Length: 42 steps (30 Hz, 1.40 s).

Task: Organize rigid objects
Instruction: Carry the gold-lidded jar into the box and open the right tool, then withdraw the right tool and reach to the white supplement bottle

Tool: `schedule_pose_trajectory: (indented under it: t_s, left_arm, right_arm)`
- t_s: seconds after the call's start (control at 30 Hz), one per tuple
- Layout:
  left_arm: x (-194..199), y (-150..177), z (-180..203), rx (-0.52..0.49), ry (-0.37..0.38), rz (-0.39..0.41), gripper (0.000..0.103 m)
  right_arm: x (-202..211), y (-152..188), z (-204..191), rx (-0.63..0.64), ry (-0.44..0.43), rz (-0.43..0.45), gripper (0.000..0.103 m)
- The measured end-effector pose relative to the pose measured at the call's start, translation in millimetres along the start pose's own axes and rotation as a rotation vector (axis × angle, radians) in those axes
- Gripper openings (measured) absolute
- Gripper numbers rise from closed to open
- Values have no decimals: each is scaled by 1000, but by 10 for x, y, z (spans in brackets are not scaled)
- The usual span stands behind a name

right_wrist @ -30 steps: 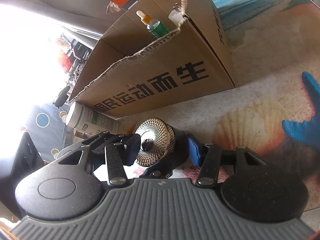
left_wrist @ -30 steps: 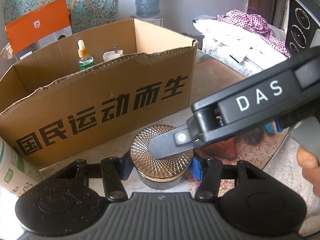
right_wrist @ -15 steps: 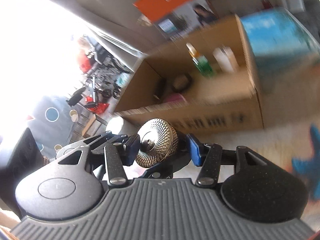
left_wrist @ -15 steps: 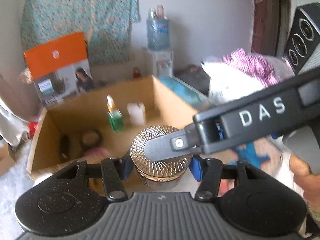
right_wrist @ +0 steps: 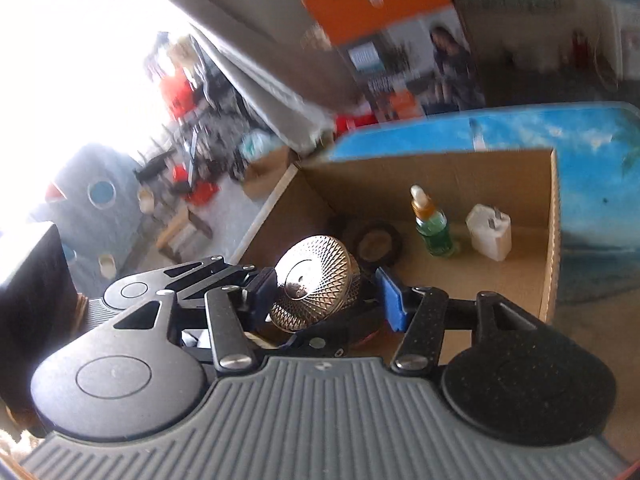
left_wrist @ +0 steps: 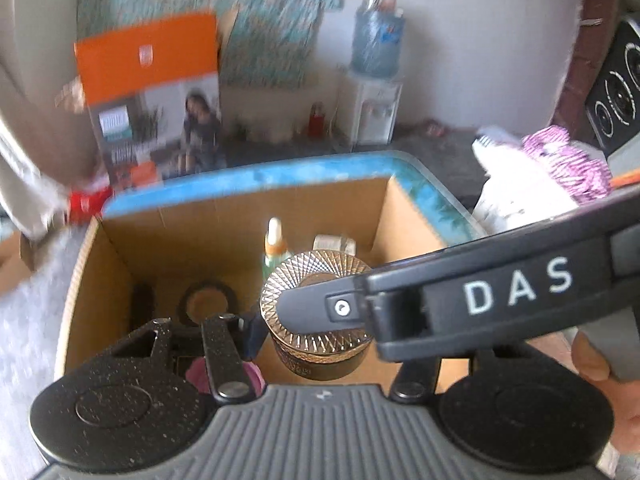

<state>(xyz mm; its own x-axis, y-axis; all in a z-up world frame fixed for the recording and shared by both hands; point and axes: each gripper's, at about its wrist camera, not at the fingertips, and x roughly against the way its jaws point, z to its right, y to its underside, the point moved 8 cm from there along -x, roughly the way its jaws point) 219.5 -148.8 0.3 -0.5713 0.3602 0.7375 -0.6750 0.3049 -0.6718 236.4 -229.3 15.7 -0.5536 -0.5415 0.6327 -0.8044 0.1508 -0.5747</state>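
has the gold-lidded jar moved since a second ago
Yes: the gold-lidded jar rose from the table in front of the cardboard box to above its open top.

Ahead of the fingers (right_wrist: 390, 300), bare cardboard floor lies open at the middle of the brown cardboard box (right_wrist: 554, 240). Beyond it stand a green dropper bottle (right_wrist: 434, 228) and a white plastic container (right_wrist: 490, 238); a dark ring-shaped roll (right_wrist: 378, 244) sits to their left, near the box's left wall.
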Motion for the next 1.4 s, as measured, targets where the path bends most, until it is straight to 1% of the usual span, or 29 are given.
schedule_pose_trajectory:
  t_s: [0.1, 0.2, 0.3, 0.4, 0.5, 0.6, 0.73, 0.77, 0.8, 0.87, 0.93, 1.03, 1.1, 1.17, 1.27, 1.4]
  left_arm:
    - [-326, 73, -95, 56, 11, -94, 57]
    - [-560, 137, -208, 107, 27, -170, 57]
    - [-691, 185, -264, 143, 26, -224, 57]
    - [-754, 190, -324, 169, 18, -266, 57]
    - [-802, 186, -325, 175, 22, -286, 57]
    - [-795, 216, -307, 191, 34, -314, 57]
    - [-751, 211, -314, 200, 29, -300, 59]
    - [-730, 196, -307, 189, 23, -288, 60]
    - [-712, 183, -287, 176, 22, -276, 61]
    - [-650, 161, -258, 158, 25, -252, 65]
    - [-589, 129, -234, 141, 18, -224, 67]
    - [-432, 92, -185, 120, 21, -169, 72]
    - [-307, 72, -140, 107, 24, -133, 73]
    - [-159, 66, -97, 92, 22, -93, 78]
    - [110, 88, -26, 69, 22, -32, 83]
    - [419, 158, 58, 28, 19, 32, 87]
  right_arm:
    - [-338, 11, 174, -38, 12, -85, 56]
    - [-610, 53, 357, -62, 33, -165, 57]
    - [-819, 105, 478, -76, 43, -223, 57]
    - [-935, 135, 515, -78, 46, -258, 57]
    - [-993, 134, 552, -84, 40, -278, 57]
    - [-1027, 154, 572, -77, 55, -294, 57]
    - [-1085, 161, 593, -93, 56, -302, 58]
    - [-1094, 136, 601, -98, 54, -299, 62]
    - [-1065, 148, 587, -100, 60, -297, 62]
    - [-1016, 135, 558, -102, 47, -272, 62]
    - [-963, 100, 540, -100, 51, -241, 62]
    - [-827, 27, 471, -92, 59, -168, 62]
    - [-677, -4, 419, -103, 45, -113, 63]
    - [-510, -24, 364, -96, 40, -52, 67]
    - [-200, 15, 250, -74, 46, 45, 73]
    - [203, 172, 100, -21, 87, 164, 81]
